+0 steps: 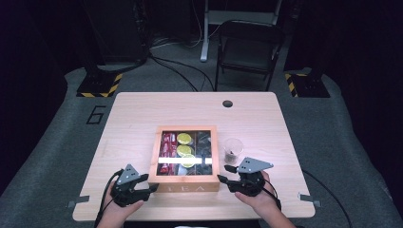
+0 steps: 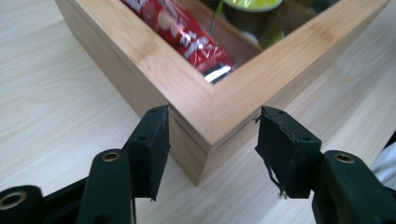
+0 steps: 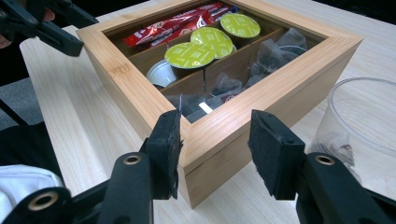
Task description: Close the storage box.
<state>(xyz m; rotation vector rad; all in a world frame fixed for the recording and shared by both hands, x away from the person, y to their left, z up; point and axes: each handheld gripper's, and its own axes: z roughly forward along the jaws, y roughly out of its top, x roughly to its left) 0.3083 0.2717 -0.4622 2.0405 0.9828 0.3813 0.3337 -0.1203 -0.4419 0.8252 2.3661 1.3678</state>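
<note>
your left tool [image 1: 153, 188] sits spread around the near left corner of the wooden tea box [image 1: 186, 185] mid-table; your right tool [image 1: 222, 177] gapes at its right corner. uneven lifting could tilt the box into the plastic cup [image 1: 233, 148].
</note>
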